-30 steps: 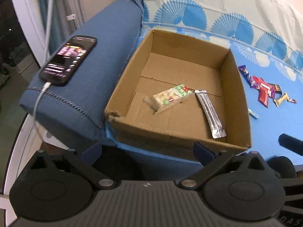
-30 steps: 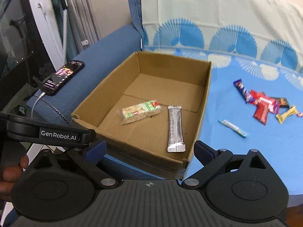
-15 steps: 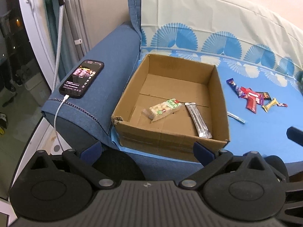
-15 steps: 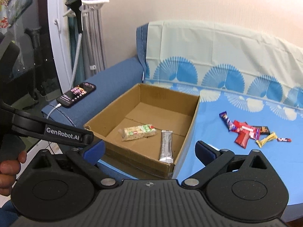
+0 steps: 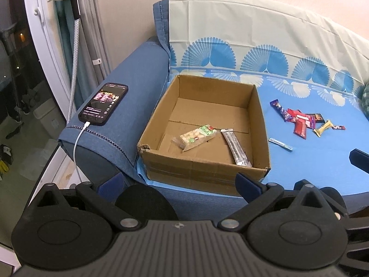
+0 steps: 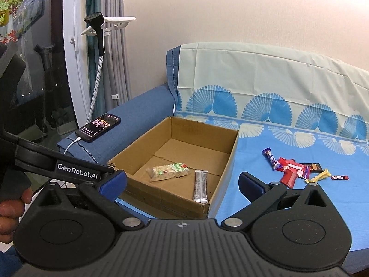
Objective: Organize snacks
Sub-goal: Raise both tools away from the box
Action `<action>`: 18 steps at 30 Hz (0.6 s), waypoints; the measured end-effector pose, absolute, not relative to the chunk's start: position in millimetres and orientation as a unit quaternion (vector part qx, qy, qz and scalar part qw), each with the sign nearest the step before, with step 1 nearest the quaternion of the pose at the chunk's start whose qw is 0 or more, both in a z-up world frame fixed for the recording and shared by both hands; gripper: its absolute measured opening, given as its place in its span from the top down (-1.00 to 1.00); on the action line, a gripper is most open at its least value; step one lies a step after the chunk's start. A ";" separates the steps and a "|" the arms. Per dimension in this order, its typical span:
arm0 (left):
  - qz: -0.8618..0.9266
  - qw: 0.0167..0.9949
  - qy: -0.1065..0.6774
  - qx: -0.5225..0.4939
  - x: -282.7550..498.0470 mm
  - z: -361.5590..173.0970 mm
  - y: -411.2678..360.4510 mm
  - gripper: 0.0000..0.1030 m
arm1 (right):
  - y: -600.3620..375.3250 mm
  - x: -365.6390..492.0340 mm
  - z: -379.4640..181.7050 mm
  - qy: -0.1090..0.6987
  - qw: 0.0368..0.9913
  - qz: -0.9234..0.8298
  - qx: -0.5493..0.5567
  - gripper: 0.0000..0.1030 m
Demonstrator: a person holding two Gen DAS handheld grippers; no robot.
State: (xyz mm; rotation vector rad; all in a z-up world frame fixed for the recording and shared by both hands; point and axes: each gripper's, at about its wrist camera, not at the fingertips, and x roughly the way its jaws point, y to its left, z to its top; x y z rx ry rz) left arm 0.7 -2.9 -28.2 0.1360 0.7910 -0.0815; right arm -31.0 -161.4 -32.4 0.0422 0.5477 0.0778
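Observation:
An open cardboard box (image 5: 259, 124) (image 6: 231, 159) sits on the blue sofa cover. Inside lie a clear nut bar packet with a green label (image 5: 198, 135) (image 6: 169, 170) and a silver stick packet (image 5: 235, 147) (image 6: 201, 185). To the box's right lies a small pile of several wrapped candies (image 5: 299, 120) (image 6: 293, 169) and, in the left wrist view, a thin light-blue stick (image 5: 281, 143). My left gripper (image 5: 178, 183) is open and empty, in front of the box's near wall. My right gripper (image 6: 182, 181) is open and empty, in front of the box's right corner.
A phone (image 5: 103, 103) (image 6: 99, 124) on a white charging cable lies on the blue armrest left of the box. A garment steamer (image 6: 98, 30) and curtains stand by the window at left. The sofa back wears a pale fan-patterned cover (image 6: 265, 87).
Both grippers have pulled back and up from the box, so the box and candies look smaller and farther. Both stay open and empty. Nothing on the sofa moved.

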 end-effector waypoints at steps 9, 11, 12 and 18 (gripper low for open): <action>-0.042 0.915 0.395 0.076 4.4 -33.3 -7.2 -0.99 | -164.1 -31.2 -36.2 0.276 0.960 0.036 0.029 -0.99; -0.042 0.912 0.400 0.078 6.1 -35.7 -8.6 -0.99 | -164.4 -29.3 -37.7 0.279 0.959 0.036 0.032 -0.99; -0.043 0.911 0.402 0.079 7.2 -37.3 -8.8 -0.99 | -164.9 -27.9 -38.7 0.282 0.958 0.036 0.034 -0.99; -0.047 0.902 0.420 0.092 17.1 -47.2 -15.5 -0.99 | -170.1 -20.9 -46.7 0.295 0.954 0.035 0.045 -0.99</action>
